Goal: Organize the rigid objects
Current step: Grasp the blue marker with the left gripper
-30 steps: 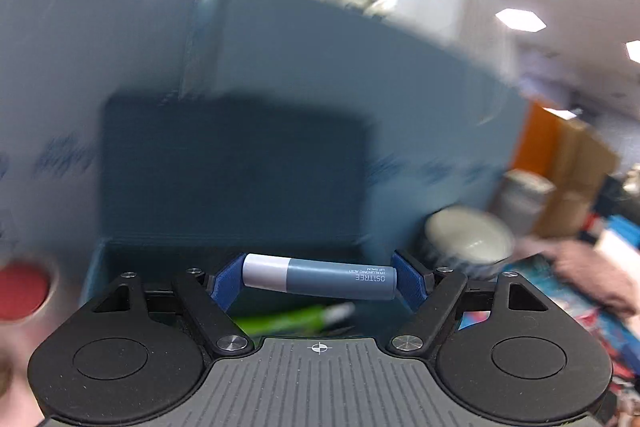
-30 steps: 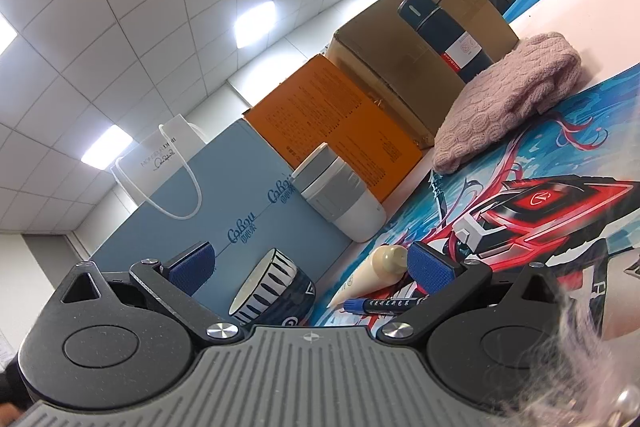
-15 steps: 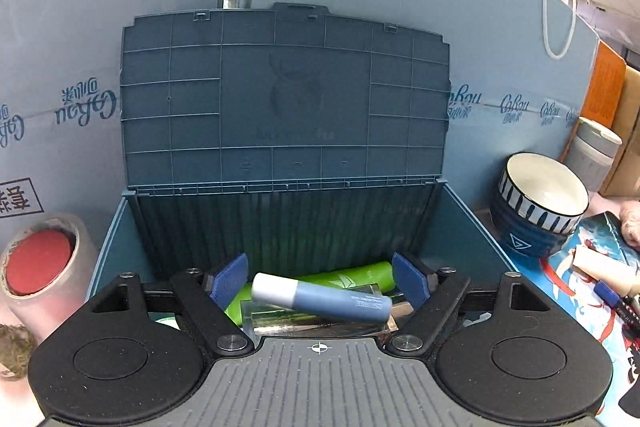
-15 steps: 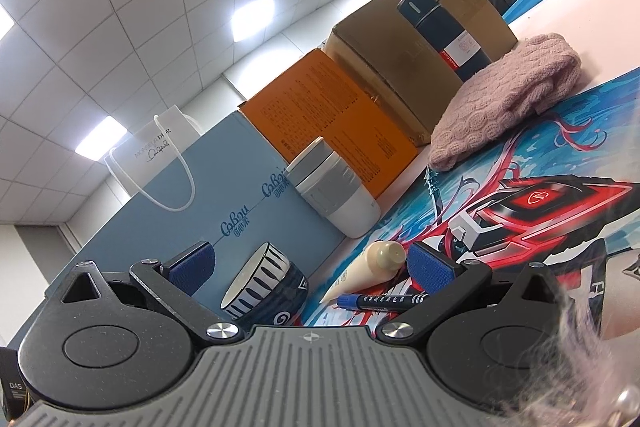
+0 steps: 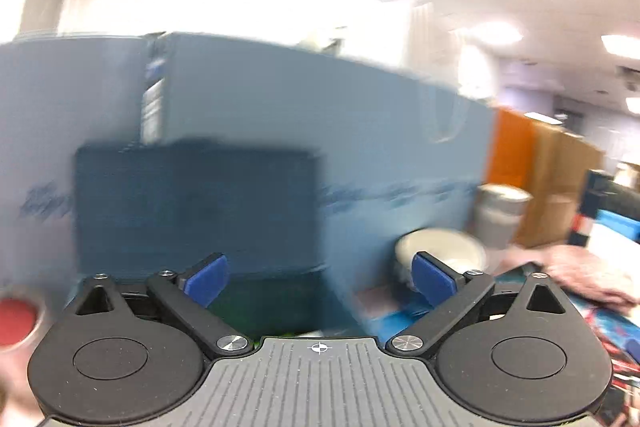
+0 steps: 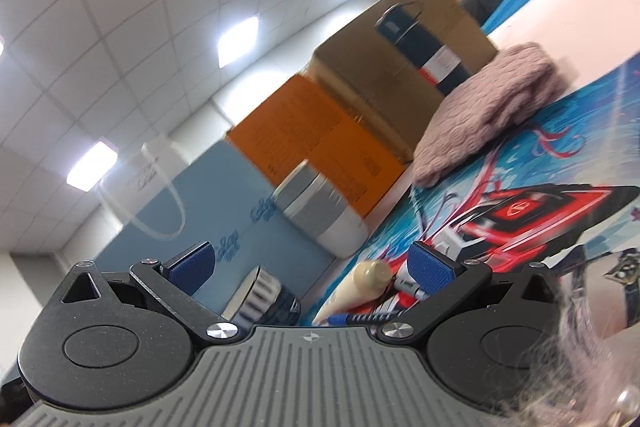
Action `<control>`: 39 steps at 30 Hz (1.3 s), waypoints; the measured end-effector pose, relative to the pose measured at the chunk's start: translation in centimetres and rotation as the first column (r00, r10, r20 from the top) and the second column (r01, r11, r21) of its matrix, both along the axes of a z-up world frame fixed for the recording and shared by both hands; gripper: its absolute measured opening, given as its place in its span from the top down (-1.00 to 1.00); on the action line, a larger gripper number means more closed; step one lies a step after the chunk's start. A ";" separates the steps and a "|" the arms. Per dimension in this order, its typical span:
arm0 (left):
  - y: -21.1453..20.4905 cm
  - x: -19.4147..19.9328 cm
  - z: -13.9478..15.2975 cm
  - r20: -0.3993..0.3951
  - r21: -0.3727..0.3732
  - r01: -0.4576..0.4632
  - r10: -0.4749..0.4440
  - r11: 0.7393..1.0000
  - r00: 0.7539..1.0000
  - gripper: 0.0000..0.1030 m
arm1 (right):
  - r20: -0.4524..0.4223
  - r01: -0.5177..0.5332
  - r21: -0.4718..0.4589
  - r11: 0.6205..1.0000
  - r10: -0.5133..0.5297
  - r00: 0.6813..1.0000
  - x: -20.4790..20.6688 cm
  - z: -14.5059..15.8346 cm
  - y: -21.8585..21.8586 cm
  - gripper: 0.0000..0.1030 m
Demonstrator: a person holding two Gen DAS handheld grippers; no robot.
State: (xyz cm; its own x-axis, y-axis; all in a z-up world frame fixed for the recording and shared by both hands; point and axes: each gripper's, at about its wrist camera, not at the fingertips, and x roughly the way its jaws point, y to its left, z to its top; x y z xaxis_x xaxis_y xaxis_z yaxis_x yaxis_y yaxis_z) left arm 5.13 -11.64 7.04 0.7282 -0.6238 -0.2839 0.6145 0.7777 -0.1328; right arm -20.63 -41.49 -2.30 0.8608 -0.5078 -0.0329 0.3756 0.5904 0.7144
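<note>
The left wrist view is blurred by motion. My left gripper (image 5: 320, 277) is open, its jaws still opening, and nothing is between them. Ahead of it stands the dark blue storage box (image 5: 196, 203) with its lid up, and a green item (image 5: 236, 315) shows inside. The blue-and-white tube is out of sight. My right gripper (image 6: 312, 269) is open and empty, low over the printed mat (image 6: 540, 187). Just beyond its fingers lie a cream tube (image 6: 360, 287) and a blue pen (image 6: 360, 319).
A striped bowl (image 6: 260, 303) and a grey-white canister (image 6: 320, 215) stand by the light blue bag (image 6: 192, 199). Behind are an orange box (image 6: 312, 131), a cardboard box (image 6: 360, 75) and a dark flask (image 6: 420, 55). A pink knit (image 6: 488, 107) lies on the mat. A red-capped roll (image 5: 16, 315) sits left of the box.
The blue-and-white tube has left the left jaws and dropped toward the box. Those jaws have spread wider, and the left view has pulled back and blurred. The right gripper has barely shifted.
</note>
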 end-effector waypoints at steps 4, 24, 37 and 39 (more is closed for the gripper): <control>-2.7 -2.4 0.7 0.065 0.022 0.131 -0.132 0.991 0.989 -0.98 | 0.053 0.076 0.056 0.995 -0.079 0.995 -1.3 -0.4 -0.6 -1.00; -21.4 -1.5 -6.8 -0.534 0.034 0.386 -0.310 0.922 0.787 -0.71 | 0.158 0.180 0.176 0.968 -0.208 0.965 -4.1 -1.1 -1.2 -1.00; -27.8 -1.9 -8.2 -0.468 0.275 0.338 -0.182 0.900 0.865 0.25 | 0.172 0.140 0.200 0.970 -0.176 0.969 -4.0 -1.4 -1.3 -1.00; -28.3 -2.6 -8.3 -0.420 0.333 0.346 -0.191 0.877 0.887 0.36 | 0.174 0.139 0.198 0.970 -0.174 0.969 -4.0 -1.3 -1.2 -1.00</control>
